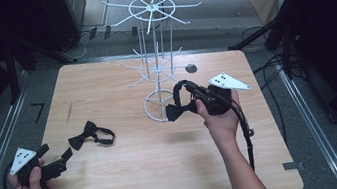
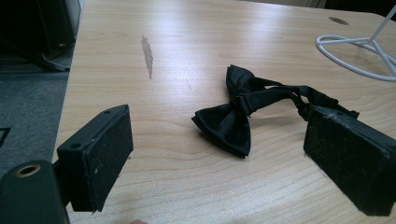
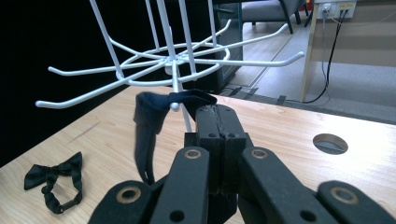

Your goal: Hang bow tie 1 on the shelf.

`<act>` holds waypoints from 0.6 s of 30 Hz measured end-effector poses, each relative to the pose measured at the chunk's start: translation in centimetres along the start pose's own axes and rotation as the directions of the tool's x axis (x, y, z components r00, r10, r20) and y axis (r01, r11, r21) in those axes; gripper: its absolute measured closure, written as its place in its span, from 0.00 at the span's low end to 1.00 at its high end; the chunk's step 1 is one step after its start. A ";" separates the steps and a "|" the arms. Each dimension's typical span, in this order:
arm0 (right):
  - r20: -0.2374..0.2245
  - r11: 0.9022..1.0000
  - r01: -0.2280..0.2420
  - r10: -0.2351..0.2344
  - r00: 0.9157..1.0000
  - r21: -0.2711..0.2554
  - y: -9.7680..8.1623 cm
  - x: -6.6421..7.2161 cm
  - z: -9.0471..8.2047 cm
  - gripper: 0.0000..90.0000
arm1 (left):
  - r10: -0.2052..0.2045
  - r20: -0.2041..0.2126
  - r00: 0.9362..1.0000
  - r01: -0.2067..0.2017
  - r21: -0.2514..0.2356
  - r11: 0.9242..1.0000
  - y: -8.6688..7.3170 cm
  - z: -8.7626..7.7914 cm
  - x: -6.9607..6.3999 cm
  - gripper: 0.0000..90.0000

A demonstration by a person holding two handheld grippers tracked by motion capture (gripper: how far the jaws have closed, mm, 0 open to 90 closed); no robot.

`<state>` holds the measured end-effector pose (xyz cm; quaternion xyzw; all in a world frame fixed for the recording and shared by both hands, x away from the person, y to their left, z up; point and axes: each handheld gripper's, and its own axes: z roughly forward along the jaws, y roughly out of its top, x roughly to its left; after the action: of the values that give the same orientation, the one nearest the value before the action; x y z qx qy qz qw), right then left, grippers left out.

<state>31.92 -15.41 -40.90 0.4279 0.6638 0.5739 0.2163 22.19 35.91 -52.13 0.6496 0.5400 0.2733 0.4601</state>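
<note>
Centrally, toward the far edge of the wooden counter (image 1: 134, 180), stands a white wire display rack (image 1: 156, 51) with spoked arms on two tiers and a ring base; everything else is placed from it.

Just to the right of the rack's base, the right hand-held gripper (image 1: 196, 99) is raised off the counter, its jaws pressed together on the strap of a black bow tie (image 1: 181, 108). In the right gripper view that held bow tie (image 3: 149, 116) drapes over the ball tip of one lower rack arm, its fabric hanging down beside the closed jaws. The right hand (image 1: 221, 119) wraps the gripper body from below.

Left of the rack and nearer the person, a second bow tie (image 1: 90, 134) lies flat on the counter, strap looped beside it. Farther left still, near the counter's front left corner, the left hand-held gripper (image 1: 57, 156) is held by the left hand (image 1: 31, 188), jaws spread wide and empty. In the left gripper view the second bow tie lies just beyond the two pads (image 2: 107, 154), its strap reaching toward one jaw; touching or not, I cannot tell.

A round hole (image 1: 191, 68) sits in the counter behind the rack, to its right.
</note>
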 end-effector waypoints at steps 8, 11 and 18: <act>0.007 1.000 -0.021 0.021 1.000 0.004 -0.3 -0.3 1.0 1.00 | -0.001 0.003 1.000 0.001 0.002 1.000 0.0 0.0 0.1 0.10; 0.015 1.000 -0.031 0.031 0.999 0.002 -0.3 -0.5 1.4 1.00 | -0.001 0.002 1.000 0.001 0.002 1.000 0.0 0.0 0.1 0.10; 0.020 0.998 -0.057 0.057 0.998 0.000 -0.3 -0.7 2.2 1.00 | -0.004 0.003 1.000 0.004 0.002 1.000 0.0 0.0 0.1 0.10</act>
<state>33.97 -14.70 -41.90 0.4526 0.6494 0.5753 0.2060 22.22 35.97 -52.14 0.6492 0.5410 0.2710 0.4608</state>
